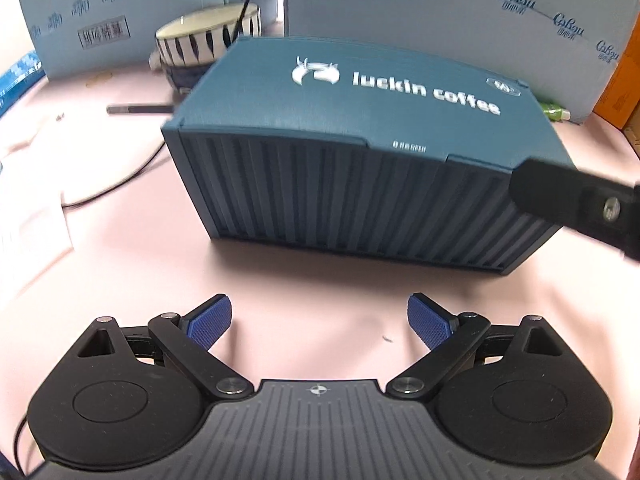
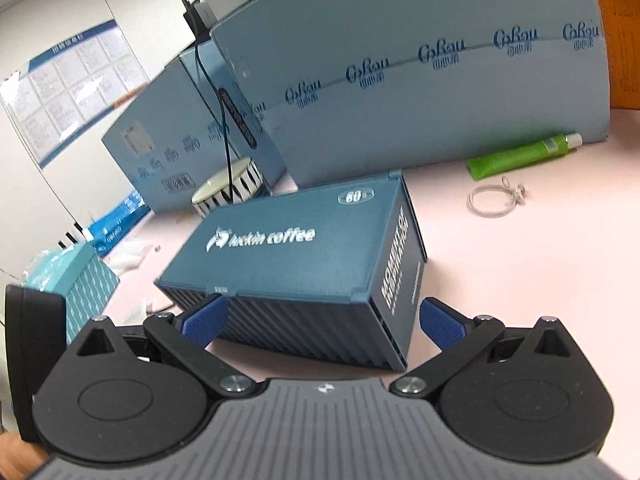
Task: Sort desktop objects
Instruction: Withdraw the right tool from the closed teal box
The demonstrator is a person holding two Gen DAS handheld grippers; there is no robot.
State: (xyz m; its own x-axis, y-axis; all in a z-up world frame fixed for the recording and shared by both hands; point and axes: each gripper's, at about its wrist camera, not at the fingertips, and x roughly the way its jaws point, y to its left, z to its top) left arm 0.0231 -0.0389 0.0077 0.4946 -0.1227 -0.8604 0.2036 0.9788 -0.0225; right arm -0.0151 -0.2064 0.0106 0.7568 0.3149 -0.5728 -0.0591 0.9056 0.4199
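Note:
A dark blue container-shaped box point(image 1: 360, 120) printed "luckin coffee" lies on the pink desk; it is also in the right wrist view point(image 2: 296, 260). My left gripper point(image 1: 319, 322) is open, a short way in front of the box's ribbed long side, holding nothing. My right gripper point(image 2: 322, 322) is open with its blue pads either side of the box's near corner, not touching it that I can see. A black part of the right gripper point(image 1: 580, 204) crosses the box's right end in the left wrist view.
A striped bowl point(image 1: 208, 40) sits behind the box with a black cable. A green tube point(image 2: 524, 154) and a wire ring point(image 2: 494, 200) lie to the right. Blue cartons point(image 2: 400, 80) wall the back. A teal tissue box point(image 2: 86, 284) and papers point(image 1: 28, 208) sit left.

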